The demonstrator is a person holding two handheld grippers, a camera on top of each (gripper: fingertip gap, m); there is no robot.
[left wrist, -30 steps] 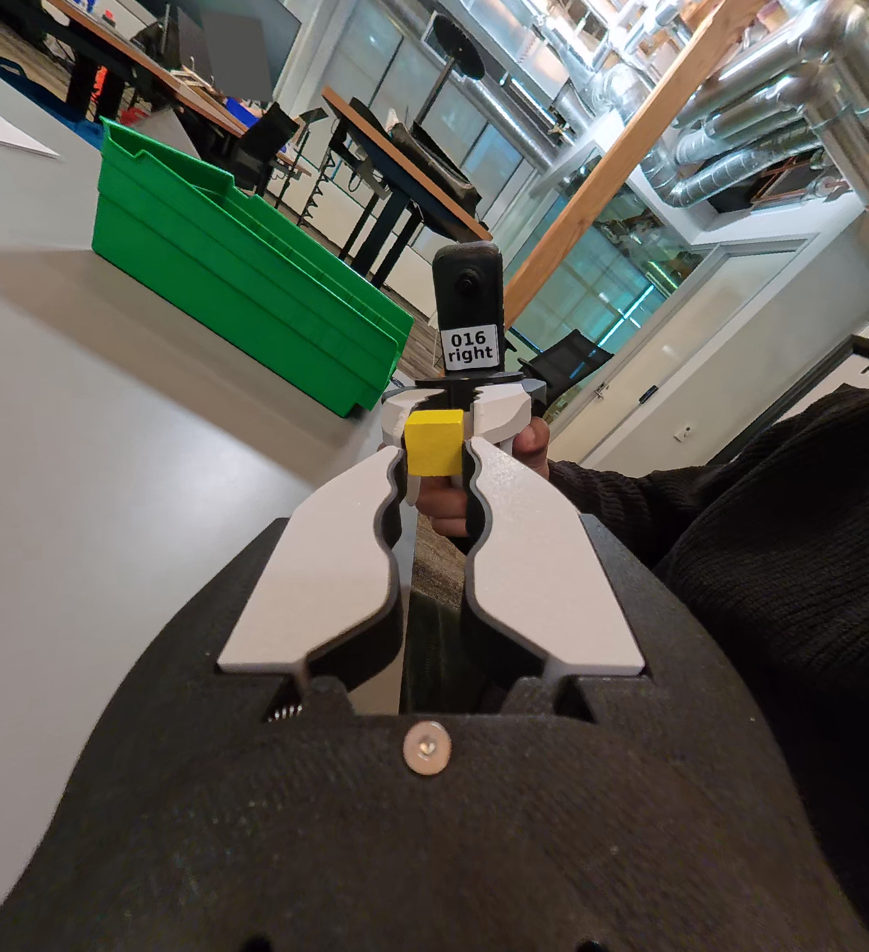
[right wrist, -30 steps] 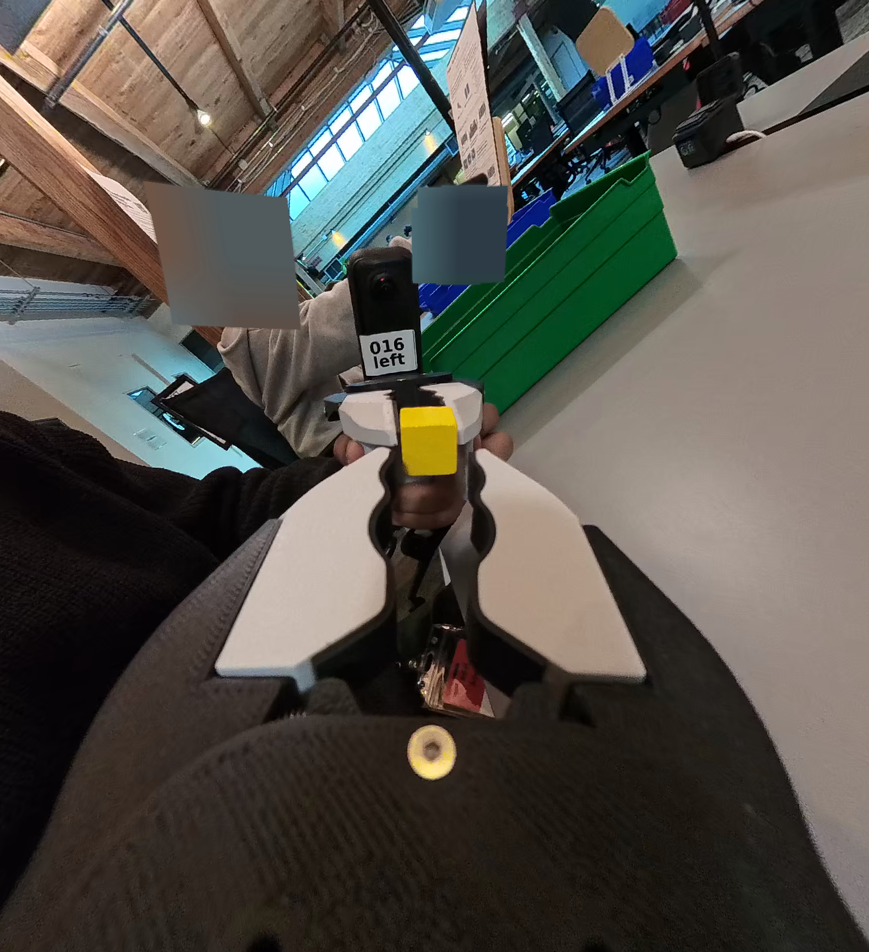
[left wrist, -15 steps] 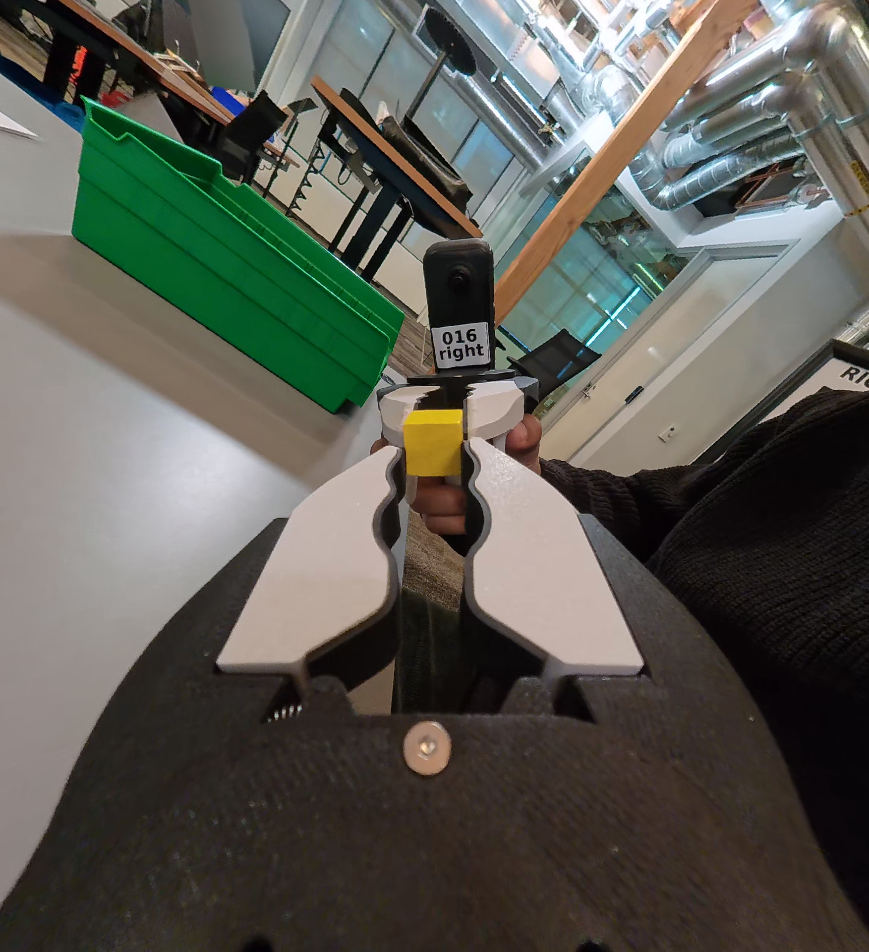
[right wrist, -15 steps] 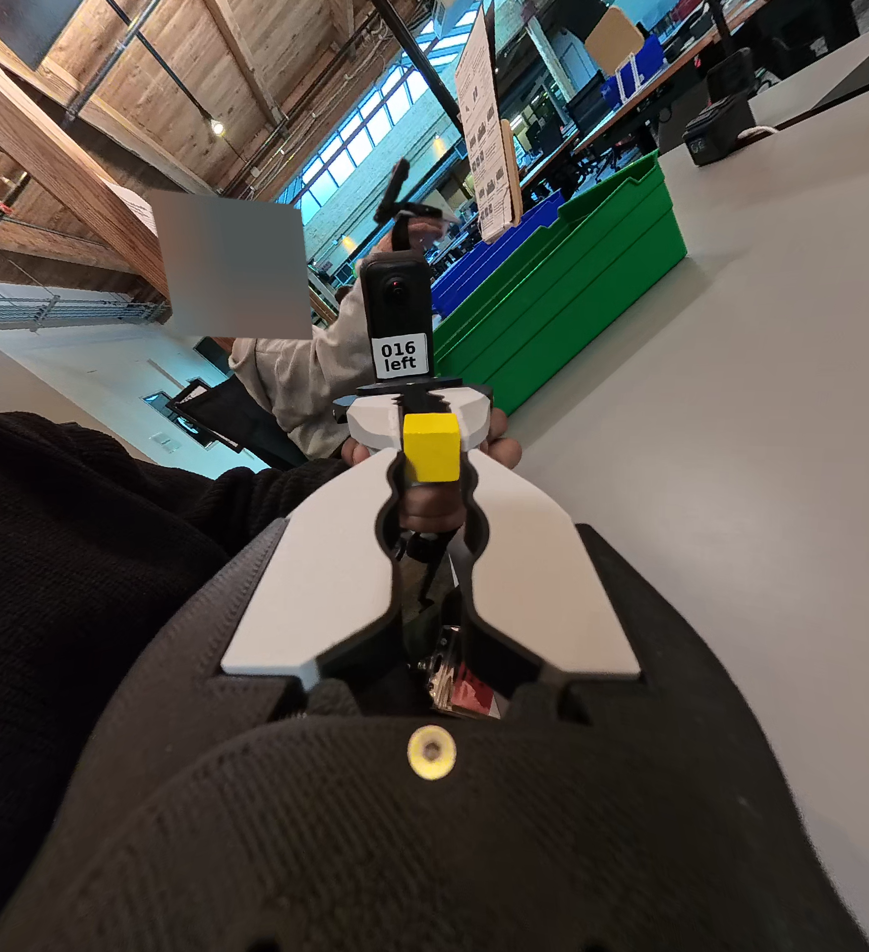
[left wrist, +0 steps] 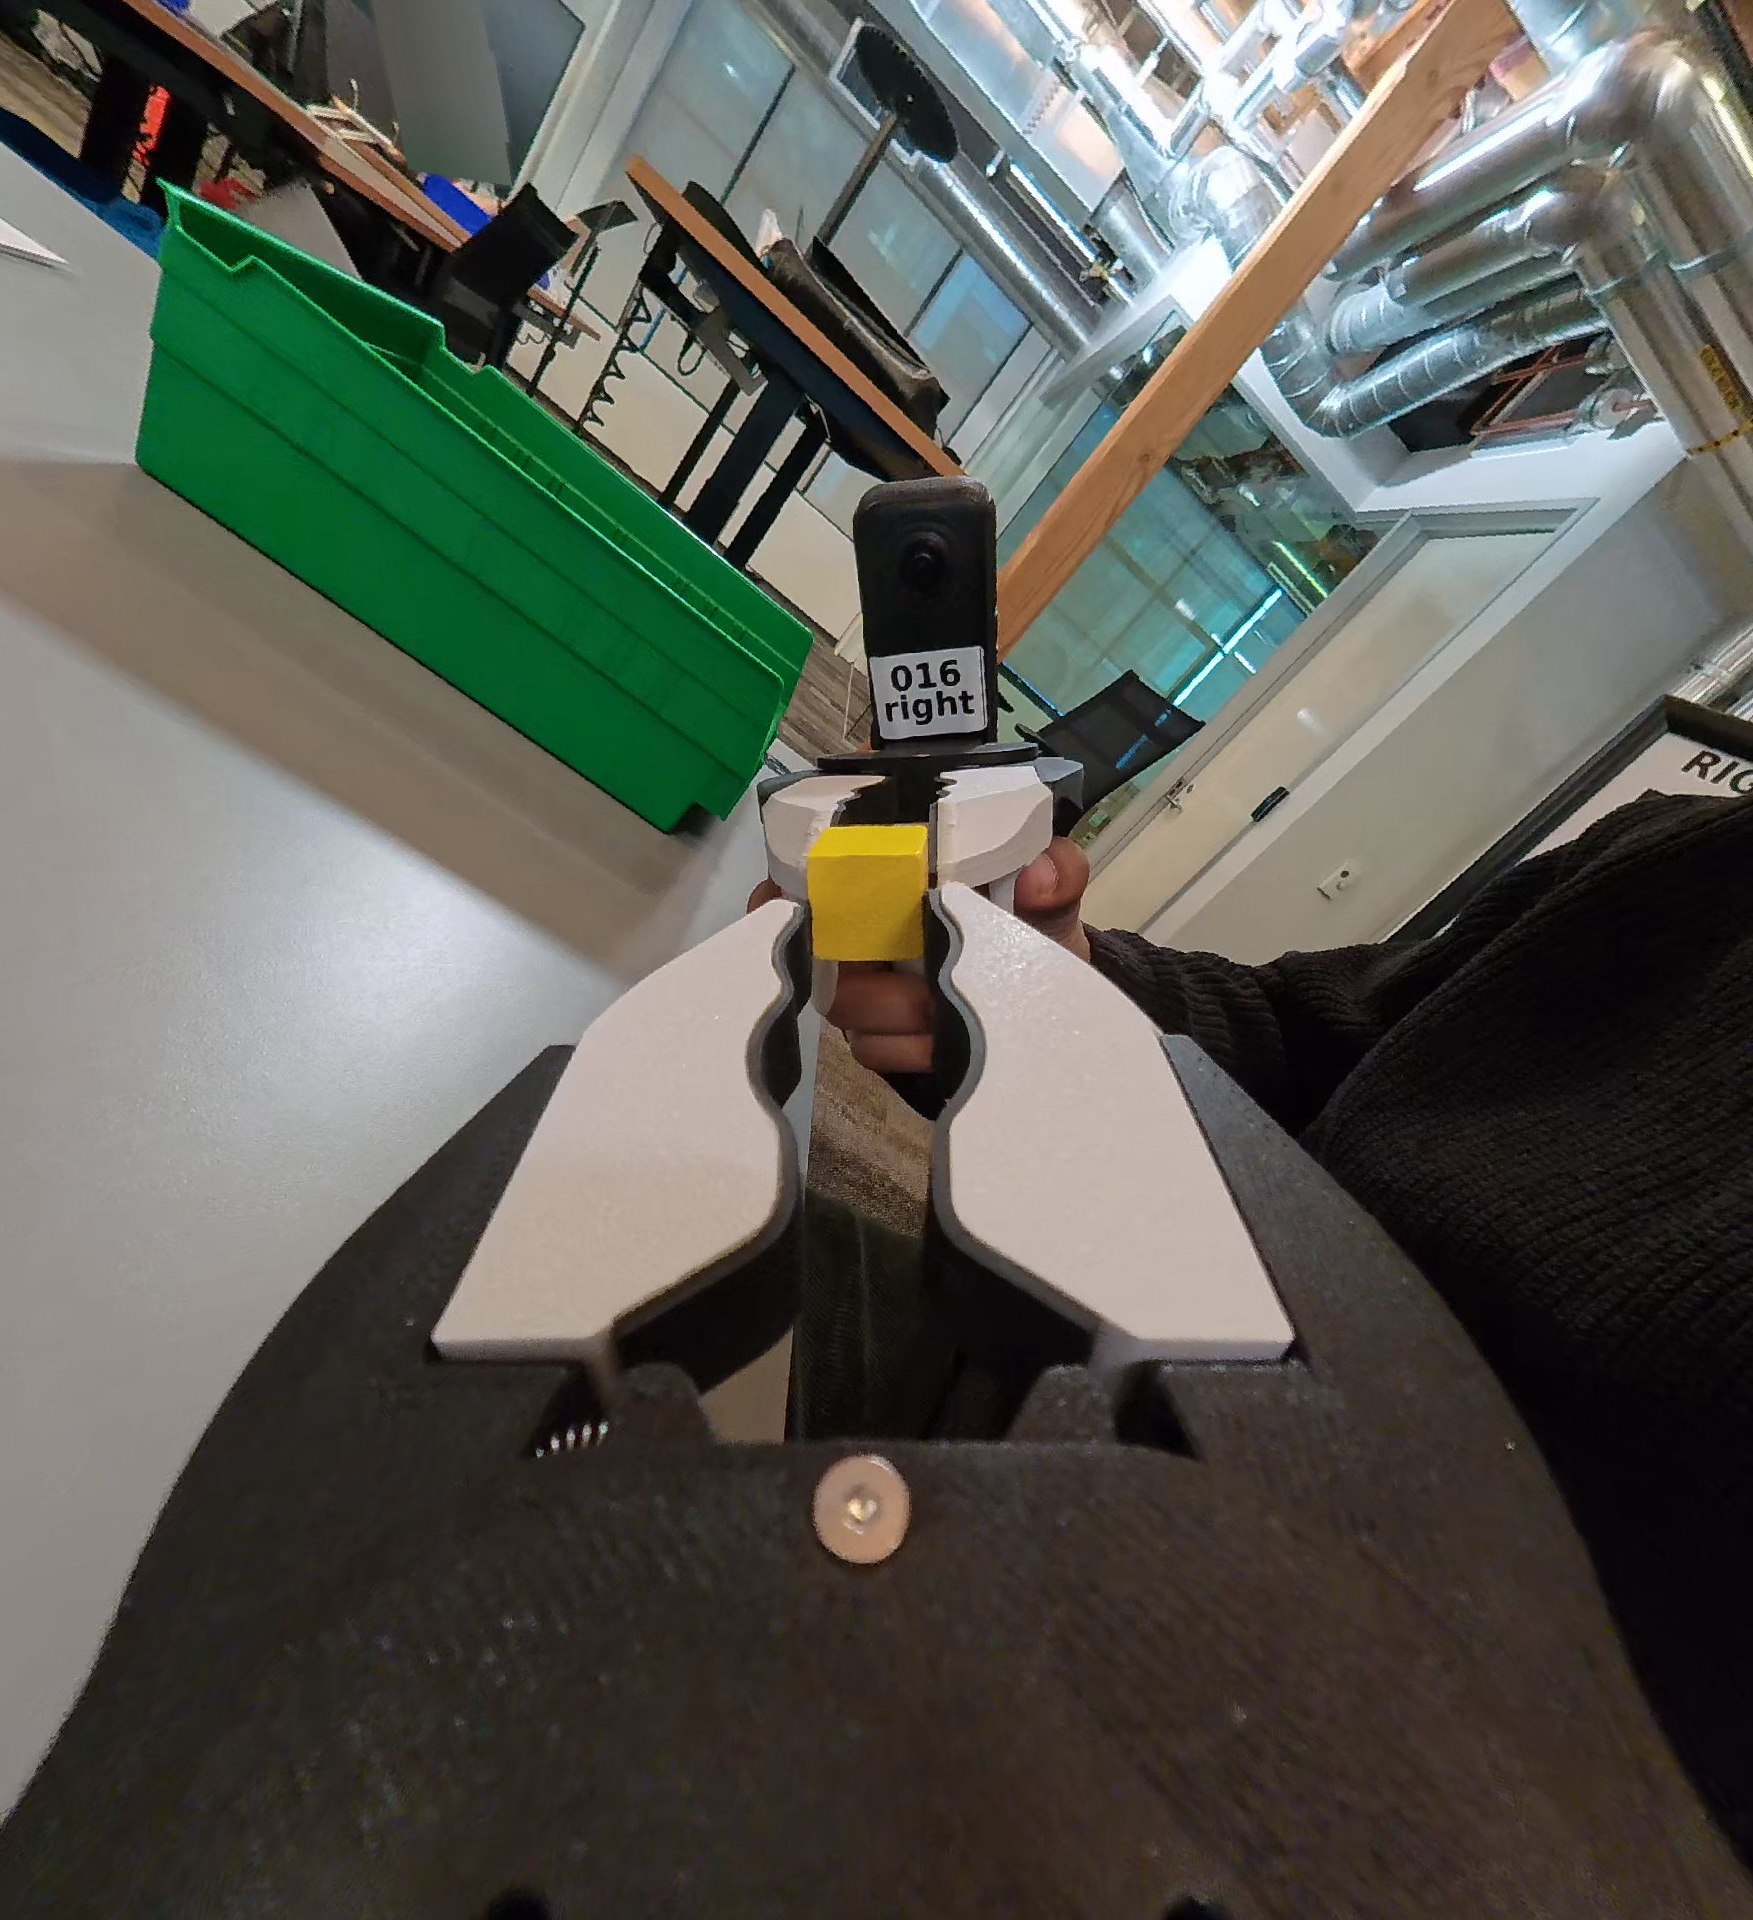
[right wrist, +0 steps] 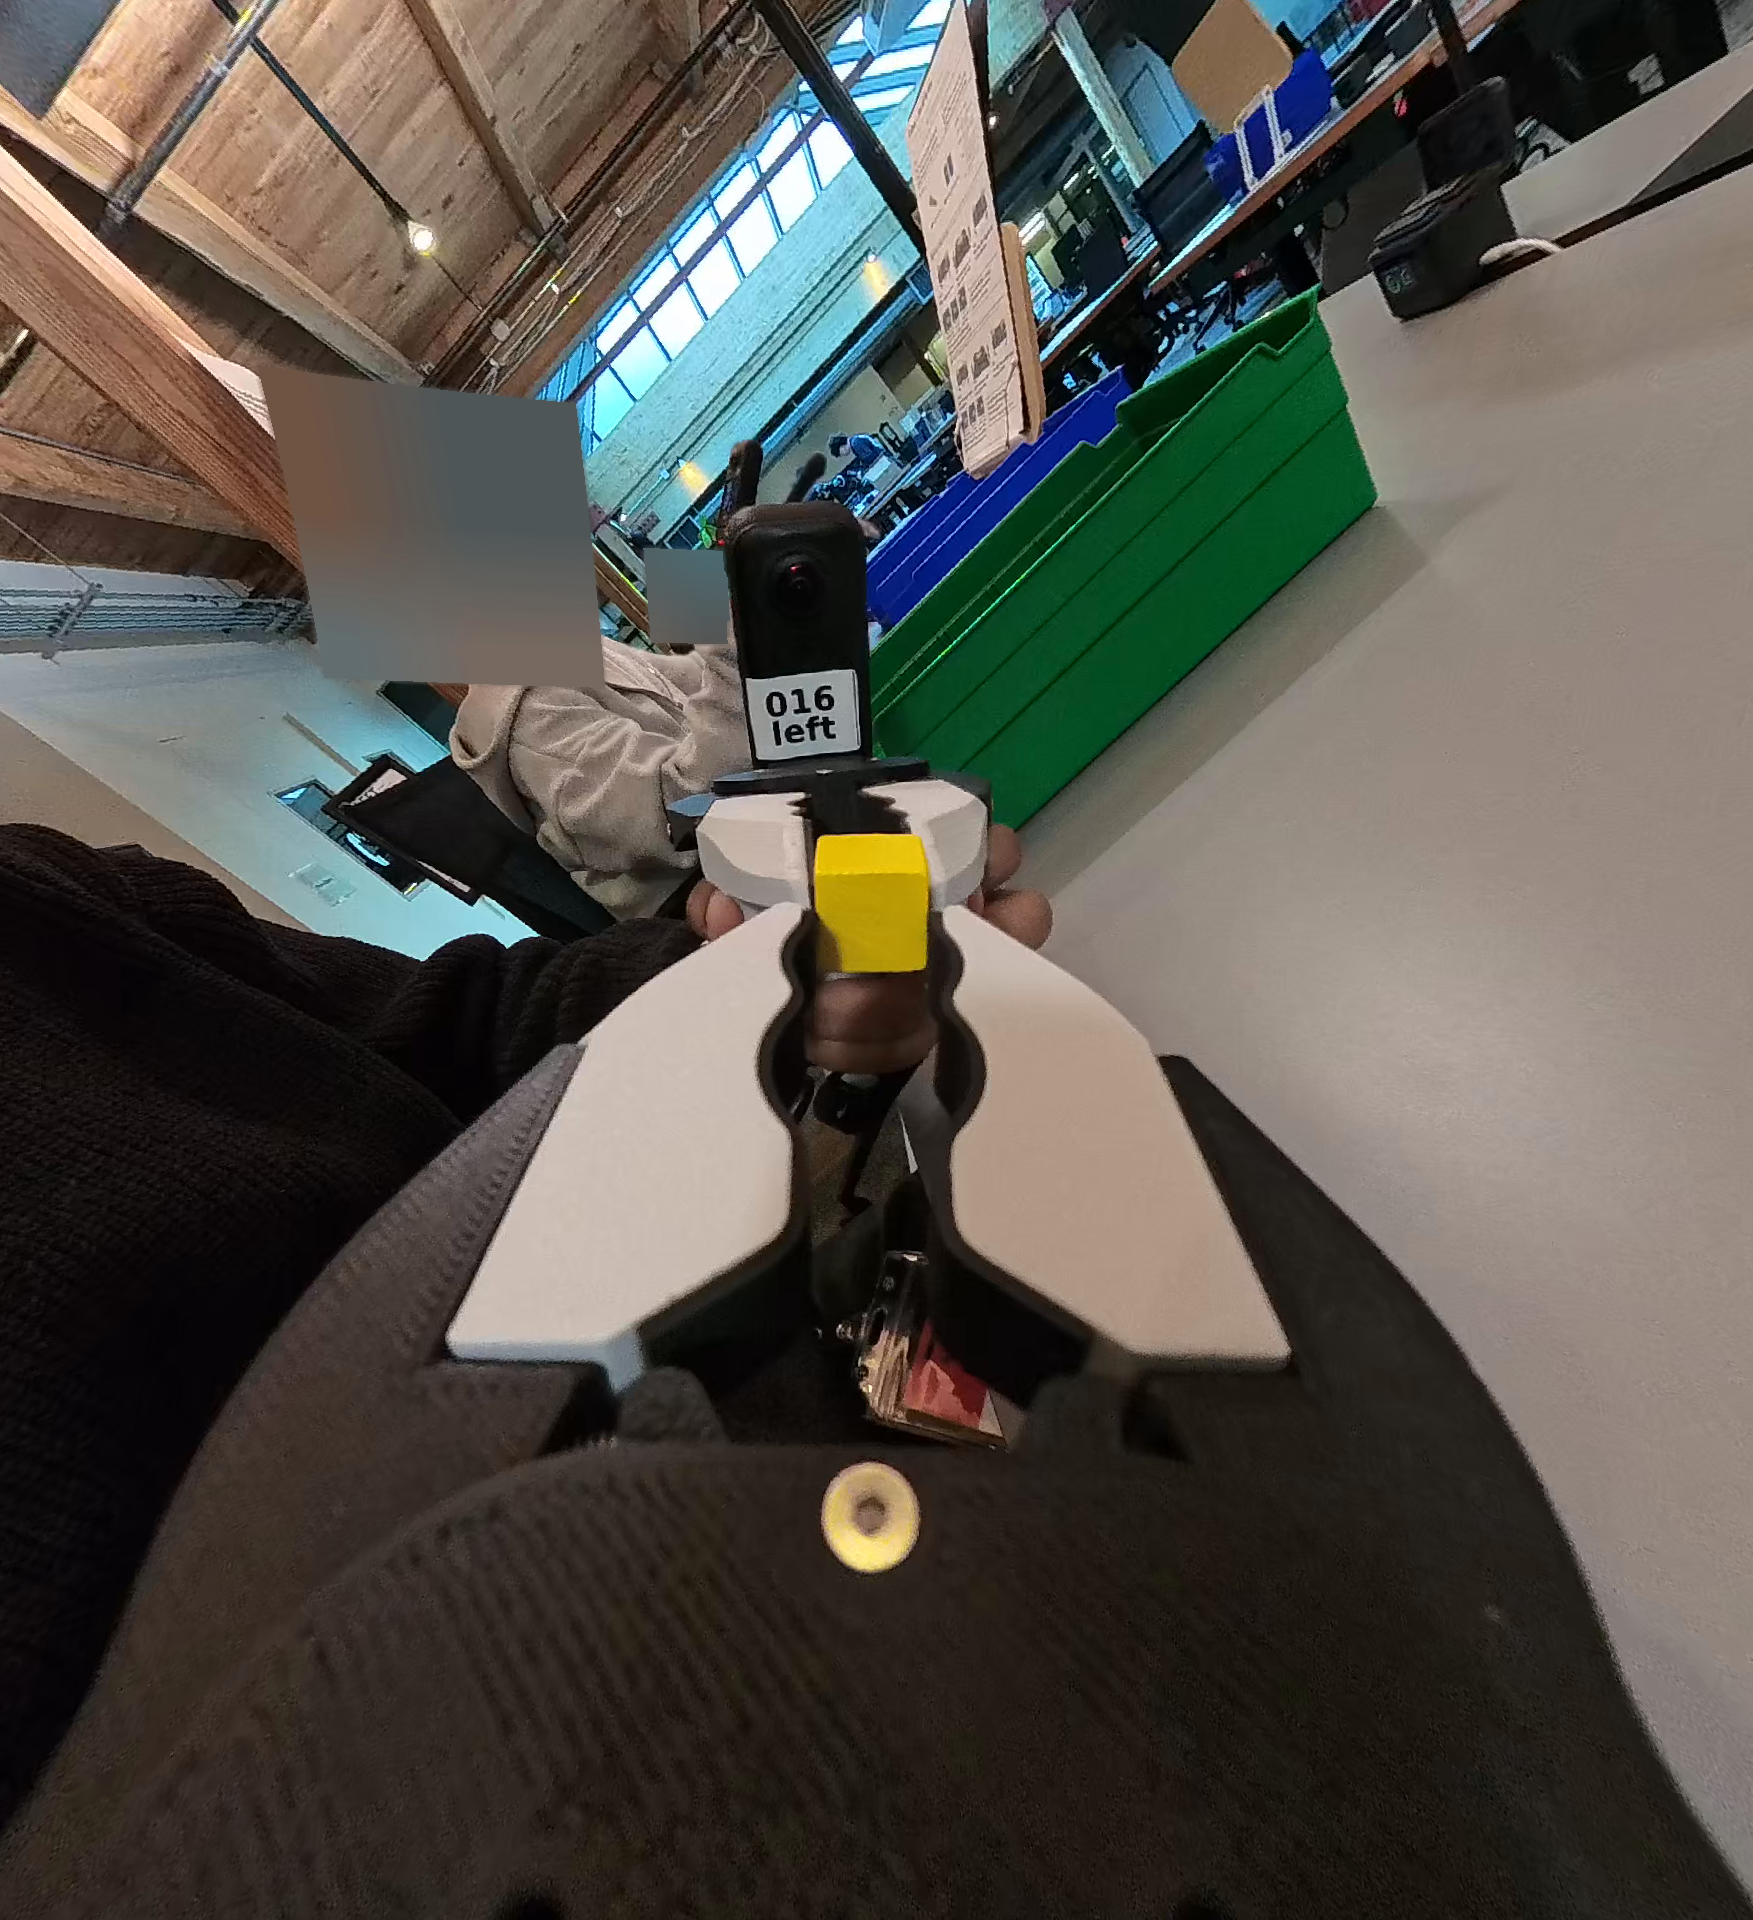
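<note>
A small yellow cube (left wrist: 867,894) sits between the white fingertips of my left gripper (left wrist: 869,920), which is shut on it. The same cube (right wrist: 870,904) shows between the fingertips of my right gripper (right wrist: 870,930), also shut on it. The two grippers face each other tip to tip, held in the air beside a grey table's edge. The right gripper (left wrist: 908,821) with its black camera shows just behind the cube in the left wrist view, and the left gripper (right wrist: 841,836) in the right wrist view. A hand in a black sleeve (left wrist: 1474,1039) holds each.
A green bin (left wrist: 456,540) stands on the grey table (left wrist: 176,987); it also shows in the right wrist view (right wrist: 1142,613). A black device (right wrist: 1438,260) and a sign board (right wrist: 976,260) are farther back. A person in a beige hoodie (right wrist: 591,769) sits behind.
Both grippers stay shut on the cube, facing each other. The pair has drifted and tilted slightly, so the green bin sits a little differently in both views.
</note>
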